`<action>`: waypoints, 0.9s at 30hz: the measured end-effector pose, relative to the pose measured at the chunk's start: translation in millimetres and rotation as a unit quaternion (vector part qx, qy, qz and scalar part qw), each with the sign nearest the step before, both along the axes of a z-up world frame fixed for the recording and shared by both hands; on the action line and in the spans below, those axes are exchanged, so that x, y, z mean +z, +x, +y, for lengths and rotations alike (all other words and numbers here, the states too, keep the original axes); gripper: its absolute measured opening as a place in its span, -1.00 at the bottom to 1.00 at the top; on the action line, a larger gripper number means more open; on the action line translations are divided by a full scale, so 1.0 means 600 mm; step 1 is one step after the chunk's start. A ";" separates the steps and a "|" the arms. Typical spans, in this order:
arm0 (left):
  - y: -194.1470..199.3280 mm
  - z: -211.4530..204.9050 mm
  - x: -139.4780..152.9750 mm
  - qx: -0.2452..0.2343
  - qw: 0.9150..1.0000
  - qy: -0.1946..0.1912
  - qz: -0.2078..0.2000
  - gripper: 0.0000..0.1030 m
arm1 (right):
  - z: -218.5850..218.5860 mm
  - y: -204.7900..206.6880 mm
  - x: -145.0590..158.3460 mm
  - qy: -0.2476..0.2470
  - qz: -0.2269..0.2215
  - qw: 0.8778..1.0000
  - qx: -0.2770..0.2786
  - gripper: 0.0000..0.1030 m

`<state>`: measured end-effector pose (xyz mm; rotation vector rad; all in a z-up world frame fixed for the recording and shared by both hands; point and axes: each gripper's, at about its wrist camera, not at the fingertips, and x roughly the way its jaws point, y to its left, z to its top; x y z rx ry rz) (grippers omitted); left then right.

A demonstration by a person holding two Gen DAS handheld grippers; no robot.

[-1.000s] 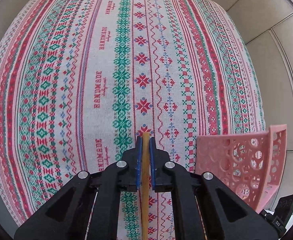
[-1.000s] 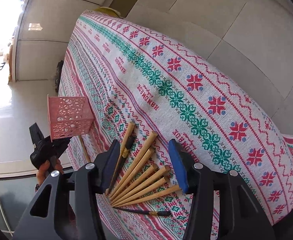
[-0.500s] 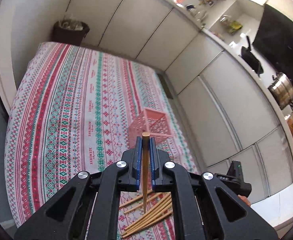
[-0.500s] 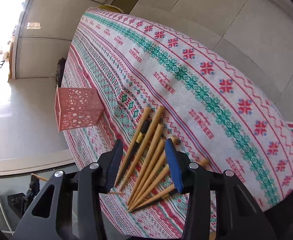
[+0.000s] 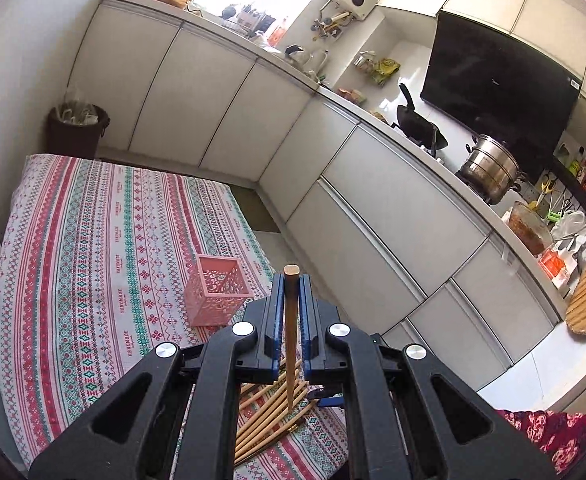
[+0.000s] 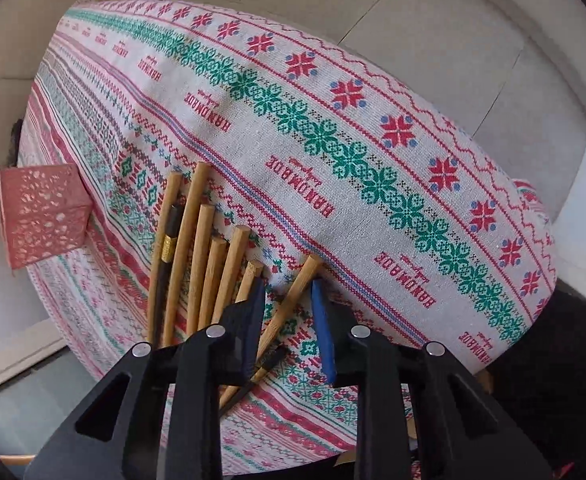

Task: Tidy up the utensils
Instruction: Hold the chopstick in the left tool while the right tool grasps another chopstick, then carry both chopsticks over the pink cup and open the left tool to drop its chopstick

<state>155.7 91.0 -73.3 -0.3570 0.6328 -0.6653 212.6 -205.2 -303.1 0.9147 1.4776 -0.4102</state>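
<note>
My left gripper [image 5: 291, 284] is shut on a wooden chopstick [image 5: 291, 328], held upright well above the table. Below it lies a fan of wooden chopsticks [image 5: 271, 420] on the patterned cloth. A pink perforated basket [image 5: 217, 295] stands on the cloth beyond them. In the right wrist view my right gripper [image 6: 289, 284] is open, low over the cloth, its jaws on either side of one slanted wooden chopstick [image 6: 293, 300]. Several wooden chopsticks [image 6: 201, 256] and a black one with a gold band [image 6: 165, 264] lie to its left. The pink basket [image 6: 41, 216] sits at far left.
The table's cloth [image 5: 93, 248] runs far back toward a dark bin [image 5: 78, 130]. White cabinets [image 5: 373, 216] and a counter with a pot [image 5: 489, 168] and wok line the right side. The table's edge drops off close to the chopsticks.
My left gripper has lifted and tilted up with its chopstick, from close over the cloth to high above it. My right gripper has come down and forward to straddle one chopstick.
</note>
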 end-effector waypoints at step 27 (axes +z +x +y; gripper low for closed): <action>-0.042 -0.050 0.040 0.025 0.998 0.025 -0.045 -0.87 | 0.023 -0.149 0.274 -0.052 -0.395 0.910 0.111 -0.85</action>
